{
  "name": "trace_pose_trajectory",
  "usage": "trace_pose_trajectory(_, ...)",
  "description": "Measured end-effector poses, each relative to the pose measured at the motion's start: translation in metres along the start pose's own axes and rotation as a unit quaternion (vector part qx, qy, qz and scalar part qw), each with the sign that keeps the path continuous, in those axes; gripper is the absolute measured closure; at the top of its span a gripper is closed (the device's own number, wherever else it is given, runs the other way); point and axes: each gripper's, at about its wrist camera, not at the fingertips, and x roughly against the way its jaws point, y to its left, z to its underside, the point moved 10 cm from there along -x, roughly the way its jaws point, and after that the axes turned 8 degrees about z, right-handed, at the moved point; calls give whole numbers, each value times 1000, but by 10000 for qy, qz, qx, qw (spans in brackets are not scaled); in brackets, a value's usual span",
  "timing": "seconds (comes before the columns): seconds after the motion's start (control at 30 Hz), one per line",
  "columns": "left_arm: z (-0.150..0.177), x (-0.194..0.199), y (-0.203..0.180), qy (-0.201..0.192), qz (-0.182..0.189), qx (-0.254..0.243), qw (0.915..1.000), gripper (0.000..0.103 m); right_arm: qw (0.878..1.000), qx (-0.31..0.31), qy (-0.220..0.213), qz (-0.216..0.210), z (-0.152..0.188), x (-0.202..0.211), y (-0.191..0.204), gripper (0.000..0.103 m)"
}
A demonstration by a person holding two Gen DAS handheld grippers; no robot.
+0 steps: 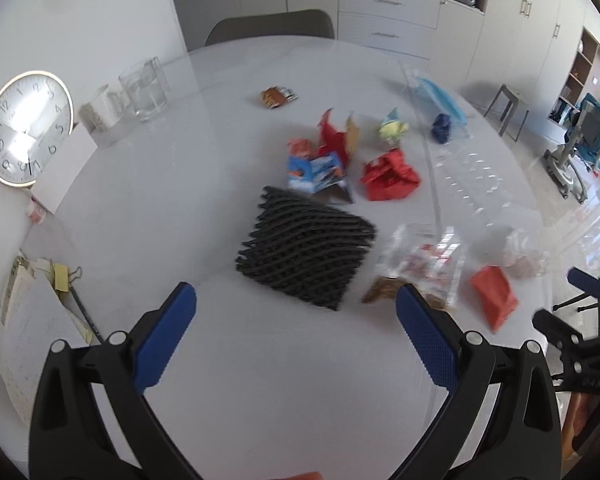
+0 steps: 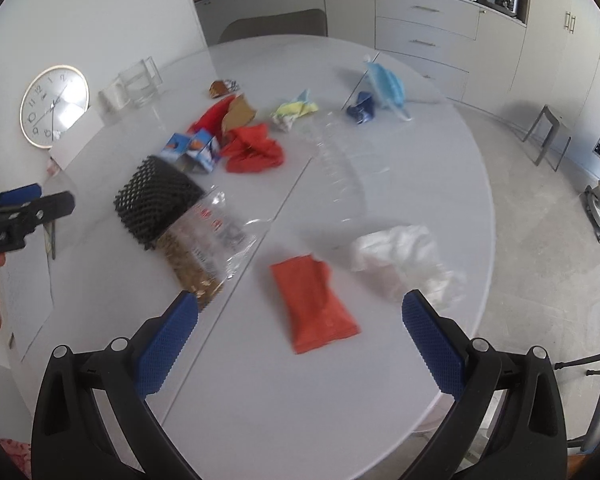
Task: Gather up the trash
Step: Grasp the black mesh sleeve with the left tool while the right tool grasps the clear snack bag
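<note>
Trash lies scattered over the white round table [image 1: 204, 128] [image 2: 380, 380]. A black foam net [image 1: 306, 250] [image 2: 156, 204] sits just beyond my open left gripper [image 1: 296, 300]. Beside it lie a clear bag with brown bits [image 1: 416, 276] [image 2: 212, 240], an orange-red packet [image 1: 494, 294] [image 2: 314, 302] and a crumpled white plastic bag [image 2: 404, 260]. My right gripper [image 2: 300, 310] hangs open just above the near end of the orange-red packet, holding nothing. Farther back lie a red wrapper [image 1: 390, 176] [image 2: 254, 150], a blue carton [image 1: 318, 174] [image 2: 194, 152] and a blue mask [image 2: 386, 84].
A clock [image 1: 26, 128] [image 2: 54, 106], glass cups [image 1: 144, 88] [image 2: 140, 80] and a white mug stand at the table's left. Papers with clips [image 1: 40, 312] lie at the near left. A clear plastic tray [image 1: 466, 172] [image 2: 340, 168] lies mid-table. A chair [image 1: 272, 26] and cabinets stand behind.
</note>
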Motion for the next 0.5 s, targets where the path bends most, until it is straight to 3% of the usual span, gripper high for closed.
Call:
trace_pose_trajectory(0.2,-20,-54,34,94,334,-16,9994,8,9997,-105,217,64,7,-13,33,2)
trace_pose_trajectory(0.27,-27,-71,31,172,658,-171,9975,8,9995,-65,282,150,9,-13,38,2)
trace_pose_trajectory(0.4,-33,-99,13,397,1354,-702,9875,8,9987,-53,376,349,14,-13,40,2)
trace_pose_trajectory(0.5,-31,-114,3,556,1557,-1088,9802,8,9978,-99,451,467,18,-15,37,2)
